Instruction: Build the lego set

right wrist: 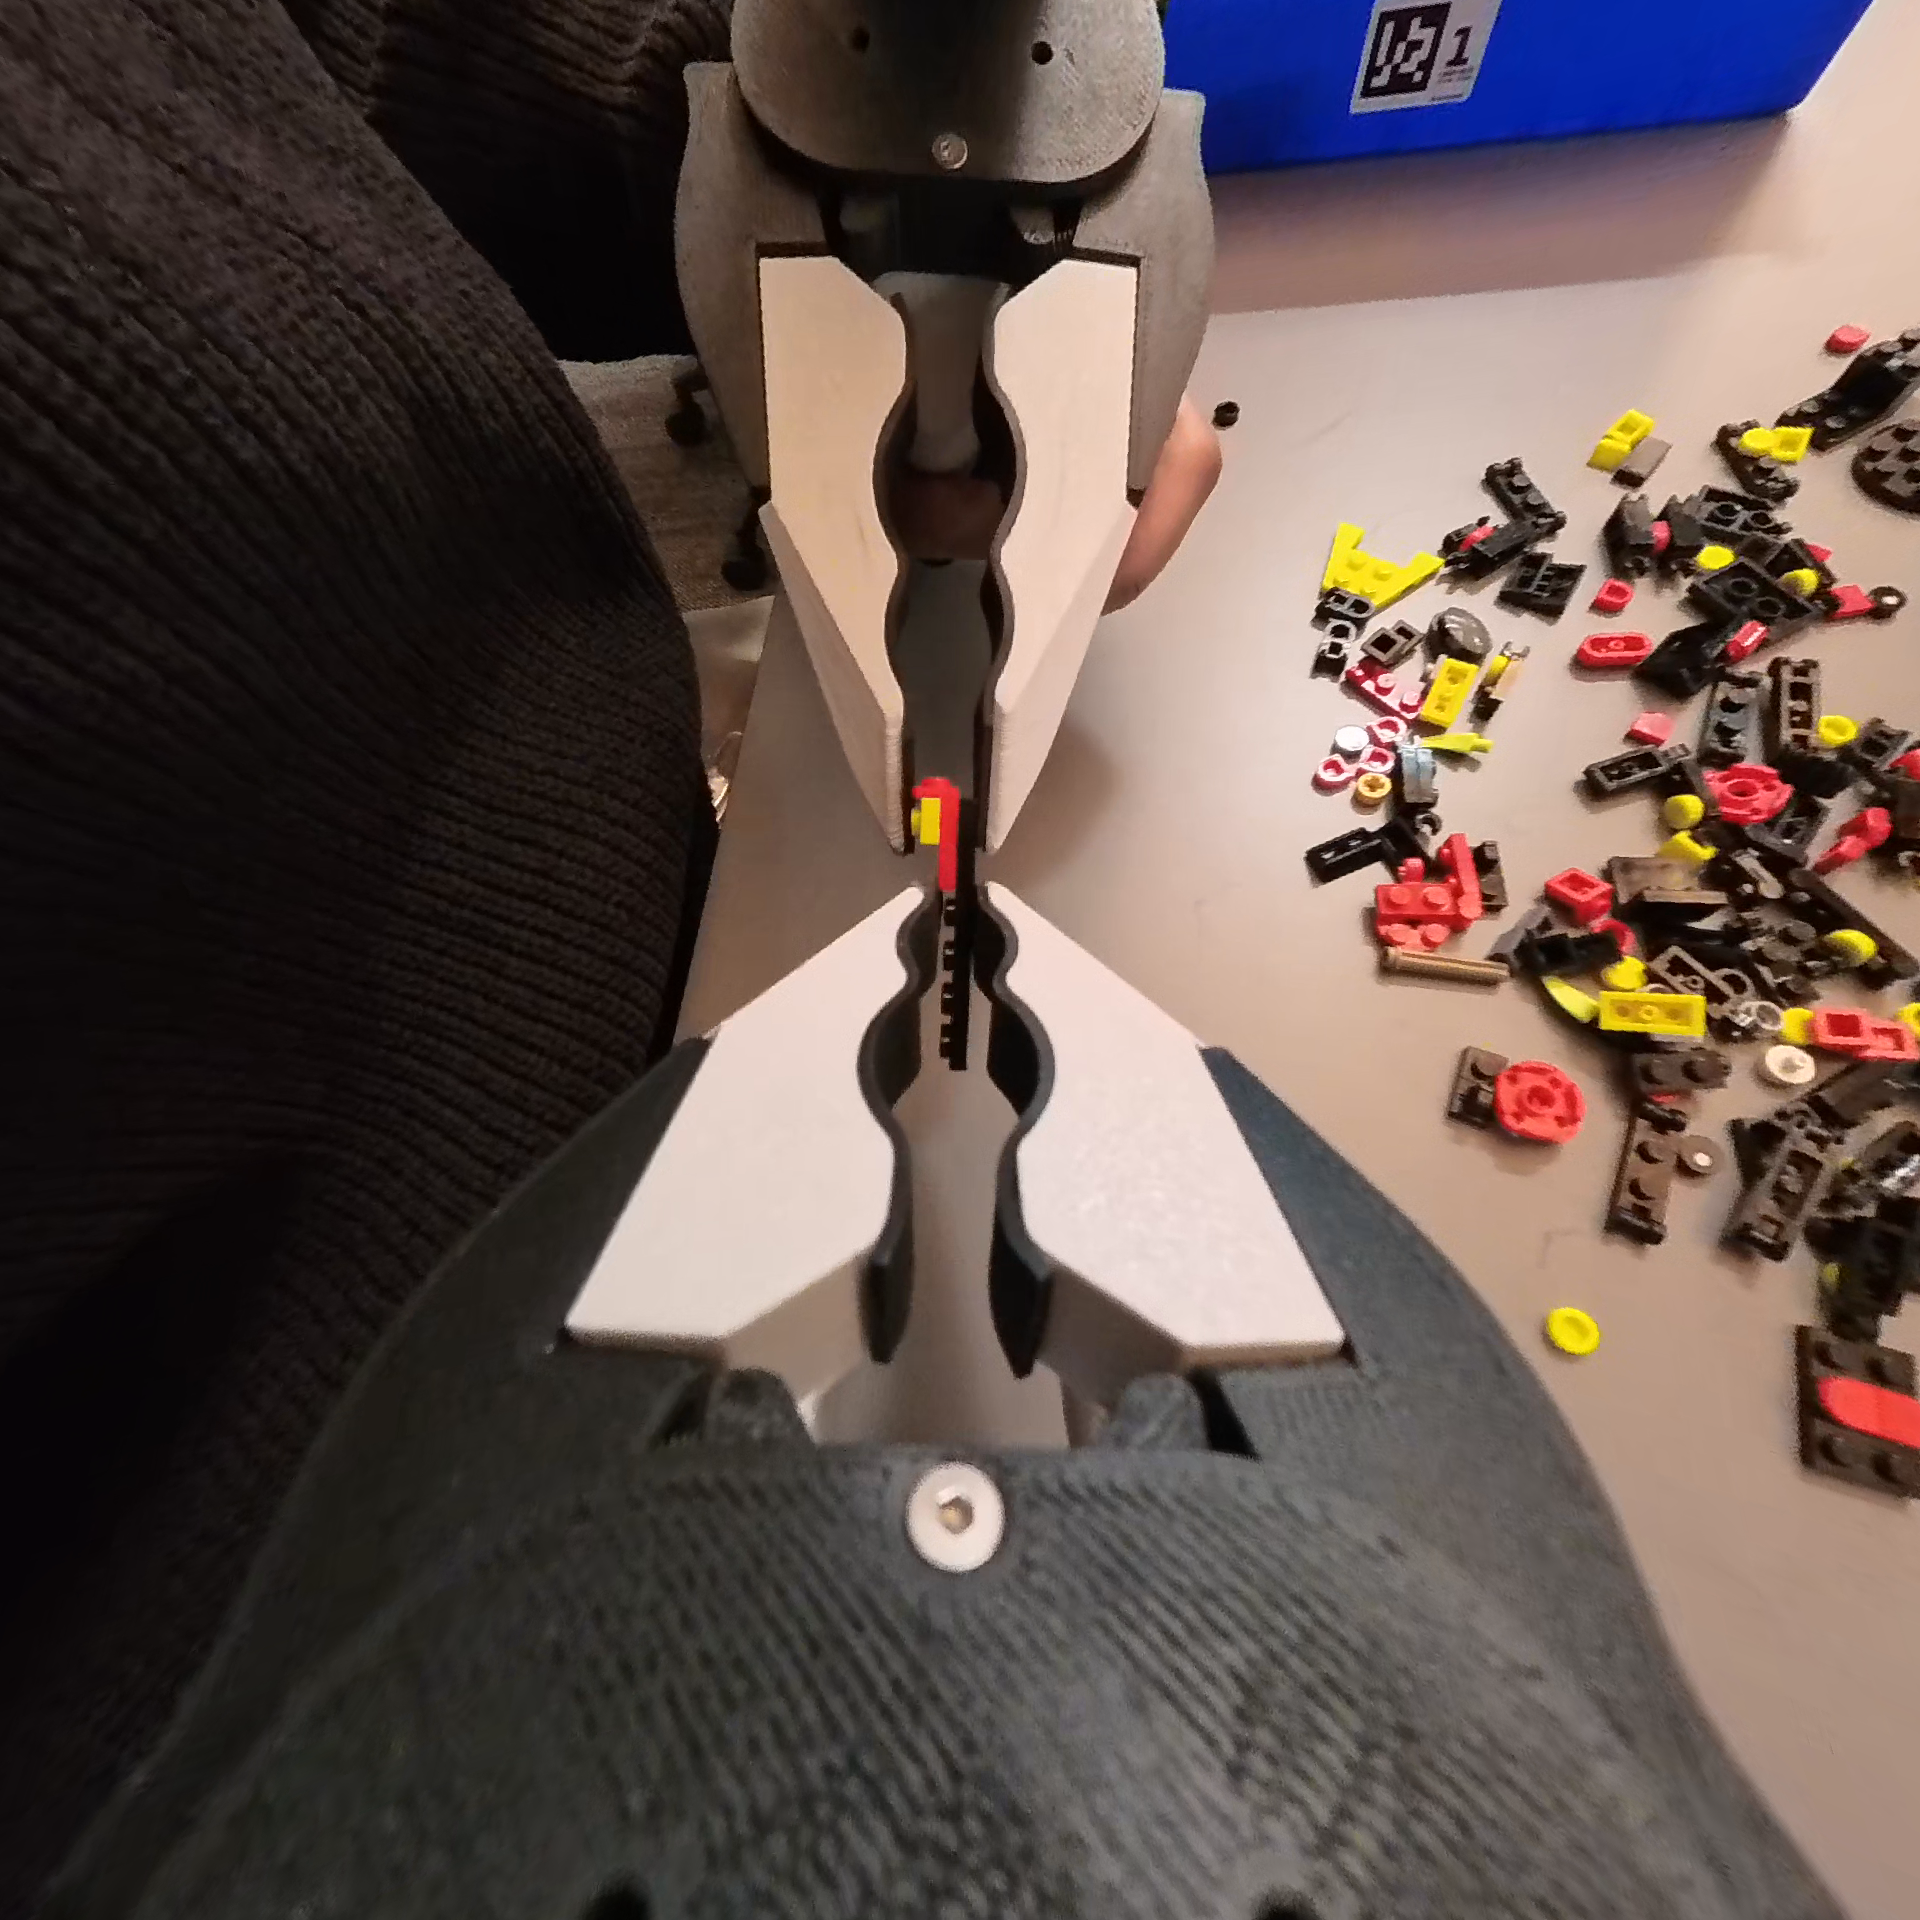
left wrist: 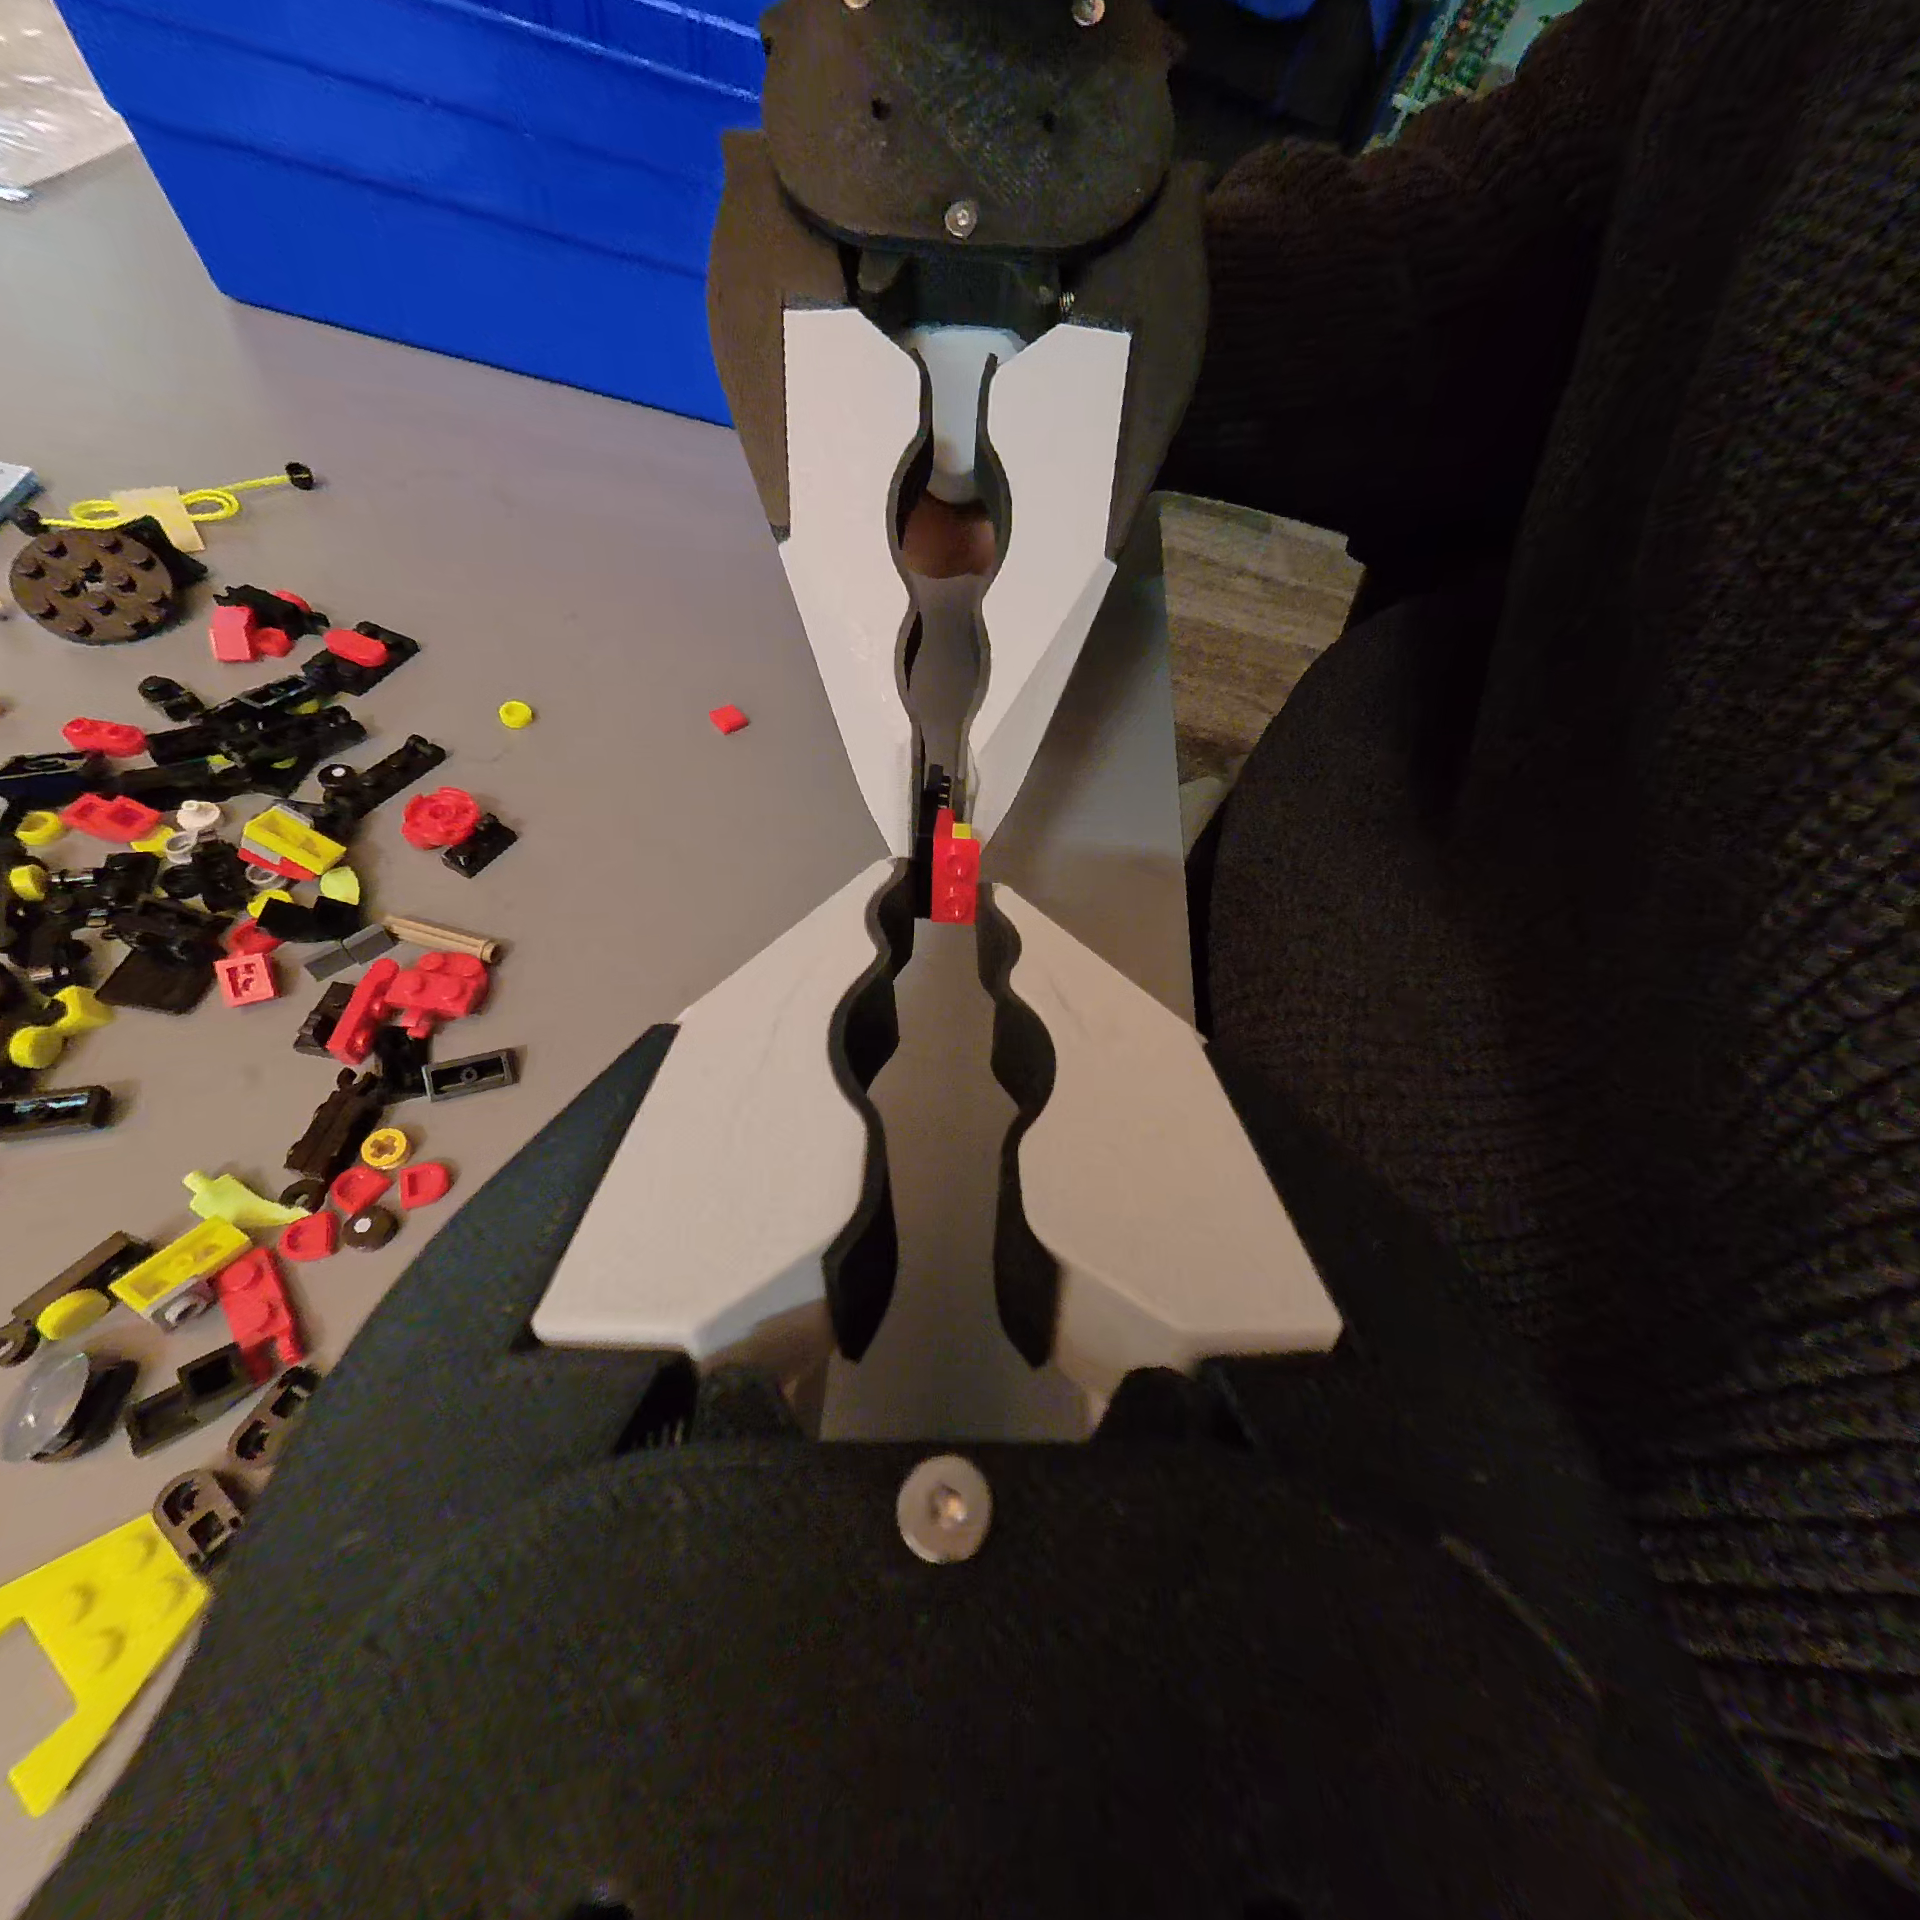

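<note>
Between our two claws we hold a small lego assembly (left wrist: 952, 868): a red studded piece with a bit of yellow, fixed to a thin black plate (right wrist: 954, 982) seen edge-on. It hangs in the air above the near edge of the bench (left wrist: 623, 499), not resting on anything.

Our left claw (left wrist: 940, 914) has its tips pressed in on the red end of the assembly. Our right claw (right wrist: 951, 914) pinches the black plate, whose length runs back between its fingers (right wrist: 1143, 1174). The two claws meet tip to tip, each pointing straight at the other, so that in each wrist view the opposite claw fills the far middle.

To the side of the meeting point lies the pile of loose pieces (right wrist: 1704, 852), in black, red and yellow, spread flat over the grey bench. Among them we make out a yellow wedge plate (left wrist: 94, 1652) at the near left of the left wrist view, a black round plate (left wrist: 91, 587) farther off, a small red tile (left wrist: 728, 719) and a yellow round stud (left wrist: 515, 714) lying apart from the heap.

At the far edge of the bench stands a blue bin (left wrist: 447, 177), which bears a white marker sticker (right wrist: 1421, 52). A dark knitted sleeve (left wrist: 1621, 935) fills the other side of both views.
</note>
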`<state>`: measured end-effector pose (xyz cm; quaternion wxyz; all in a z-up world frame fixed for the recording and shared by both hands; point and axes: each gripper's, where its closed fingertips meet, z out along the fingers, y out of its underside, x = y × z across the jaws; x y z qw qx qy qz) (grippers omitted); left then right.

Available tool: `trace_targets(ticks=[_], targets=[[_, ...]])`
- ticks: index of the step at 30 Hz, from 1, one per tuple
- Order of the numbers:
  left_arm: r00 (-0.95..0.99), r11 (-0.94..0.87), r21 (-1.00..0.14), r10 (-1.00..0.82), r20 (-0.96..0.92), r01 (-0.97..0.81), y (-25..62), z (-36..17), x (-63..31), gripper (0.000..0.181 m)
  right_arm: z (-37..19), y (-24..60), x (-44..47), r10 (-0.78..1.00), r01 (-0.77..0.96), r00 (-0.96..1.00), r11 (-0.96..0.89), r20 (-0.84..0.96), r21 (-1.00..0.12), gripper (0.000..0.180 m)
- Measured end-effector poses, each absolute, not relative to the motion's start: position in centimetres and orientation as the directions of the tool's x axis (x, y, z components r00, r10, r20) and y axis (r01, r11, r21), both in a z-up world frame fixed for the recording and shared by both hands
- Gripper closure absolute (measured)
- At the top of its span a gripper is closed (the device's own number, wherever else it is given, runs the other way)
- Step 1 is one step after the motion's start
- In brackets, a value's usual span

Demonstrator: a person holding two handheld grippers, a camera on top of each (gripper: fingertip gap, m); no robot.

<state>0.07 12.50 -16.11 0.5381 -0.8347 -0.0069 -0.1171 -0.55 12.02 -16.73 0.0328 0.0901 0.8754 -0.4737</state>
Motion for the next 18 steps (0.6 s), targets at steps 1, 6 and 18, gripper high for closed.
trace_targets(ticks=[1, 6, 18], targets=[[0.972, -0.420, -0.897, -0.115, 0.204, 0.139, 12.50, -16.09, 0.08, 0.172, -16.71, 12.03, -0.57, 0.128, 0.184, -0.982, 0.535, -0.136, -0.825, 0.176], [0.972, -0.424, -0.895, -0.112, 0.205, 0.140, 12.44, -16.17, 0.03, 0.172, -16.92, 11.99, -0.58, 0.136, 0.169, -0.984, 0.550, -0.113, -0.818, 0.177], [0.977, -0.447, -0.887, -0.110, 0.181, 0.114, 12.43, -16.73, 0.17, 0.172, -17.34, 11.99, -0.46, 0.142, 0.185, -0.982, 0.566, -0.126, -0.803, 0.177]])
